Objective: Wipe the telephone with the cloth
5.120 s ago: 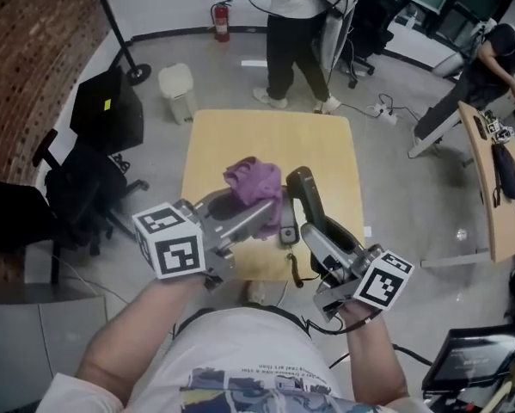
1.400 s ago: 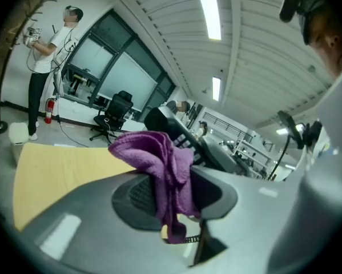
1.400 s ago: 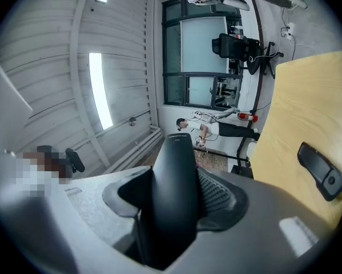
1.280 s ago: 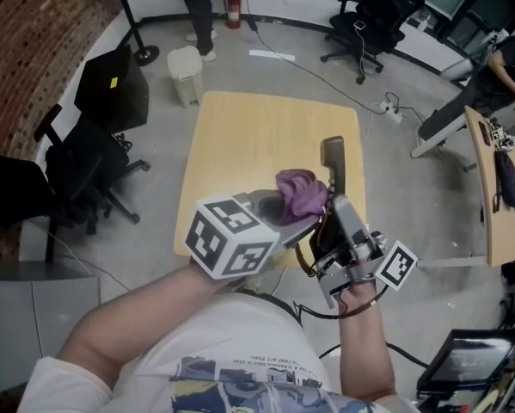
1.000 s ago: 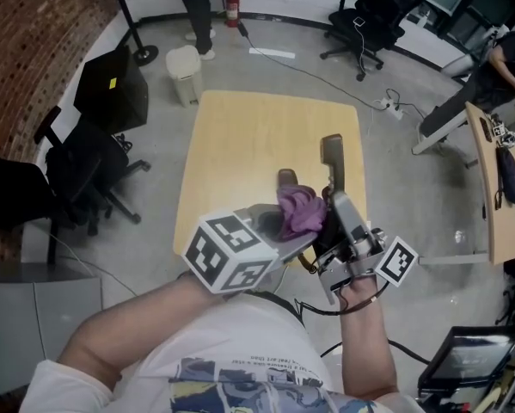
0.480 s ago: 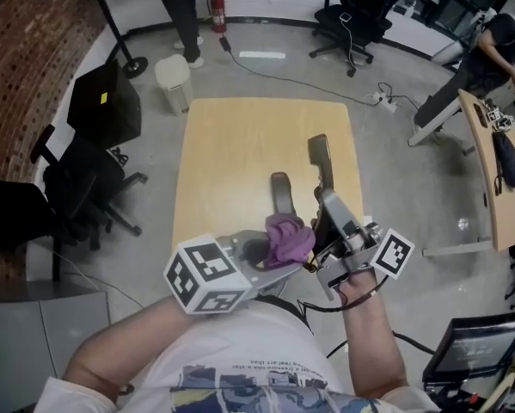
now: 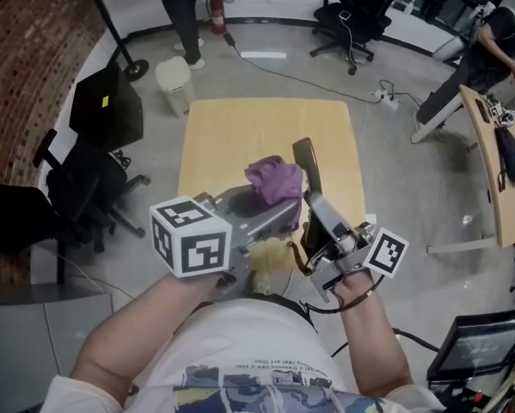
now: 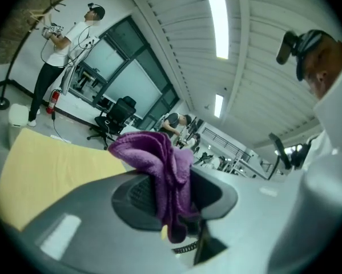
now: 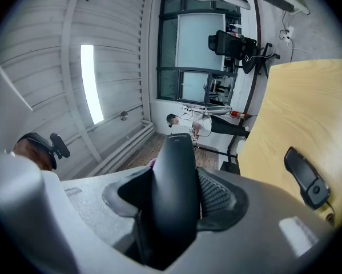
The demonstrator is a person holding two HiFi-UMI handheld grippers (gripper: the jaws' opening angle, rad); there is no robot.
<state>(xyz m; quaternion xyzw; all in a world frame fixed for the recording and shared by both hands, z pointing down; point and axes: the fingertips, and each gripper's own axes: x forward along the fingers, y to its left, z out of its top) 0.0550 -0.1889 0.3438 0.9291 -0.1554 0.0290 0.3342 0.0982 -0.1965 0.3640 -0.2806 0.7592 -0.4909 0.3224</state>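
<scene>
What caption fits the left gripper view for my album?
Left gripper holds a purple cloth, with the yellow table behind.

white printed t-shirt (image 7: 240, 364); grey left gripper (image 7: 277, 205) and right gripper (image 7: 315, 212), black-and-white marker cubes (image 7: 193, 237)

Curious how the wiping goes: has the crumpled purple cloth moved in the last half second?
Yes. The crumpled purple cloth, in the left gripper, has gone along the black telephone handset, away from the right gripper toward its far end.
</scene>
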